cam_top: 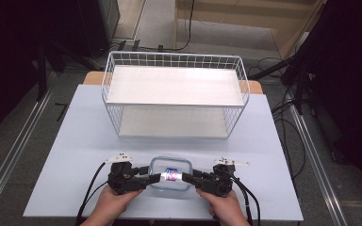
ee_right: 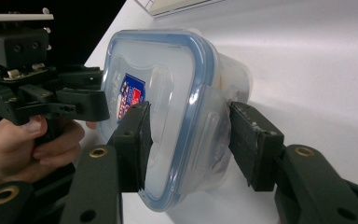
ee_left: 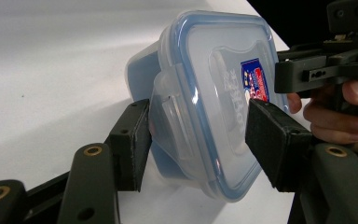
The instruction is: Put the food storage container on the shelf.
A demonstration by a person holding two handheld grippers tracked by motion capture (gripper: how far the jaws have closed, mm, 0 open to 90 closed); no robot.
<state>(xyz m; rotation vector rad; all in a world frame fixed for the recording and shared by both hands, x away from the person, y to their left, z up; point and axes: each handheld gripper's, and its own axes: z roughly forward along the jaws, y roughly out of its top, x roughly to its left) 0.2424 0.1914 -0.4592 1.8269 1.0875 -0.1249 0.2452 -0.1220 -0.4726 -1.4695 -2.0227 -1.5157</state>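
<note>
From above, the lidded container [cam_top: 170, 177] sits at the table's [cam_top: 75, 141] near edge between left gripper [cam_top: 154, 178] and right gripper [cam_top: 185, 177], and each gripper view shows narrowed jaws straddling a side latch, pads apparently touching.

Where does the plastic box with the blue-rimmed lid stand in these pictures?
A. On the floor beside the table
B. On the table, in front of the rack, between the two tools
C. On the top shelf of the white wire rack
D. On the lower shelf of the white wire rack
B: in the high view the plastic box sits on the table in front of the wire rack, with the left tool and the right tool at its two sides.
</note>
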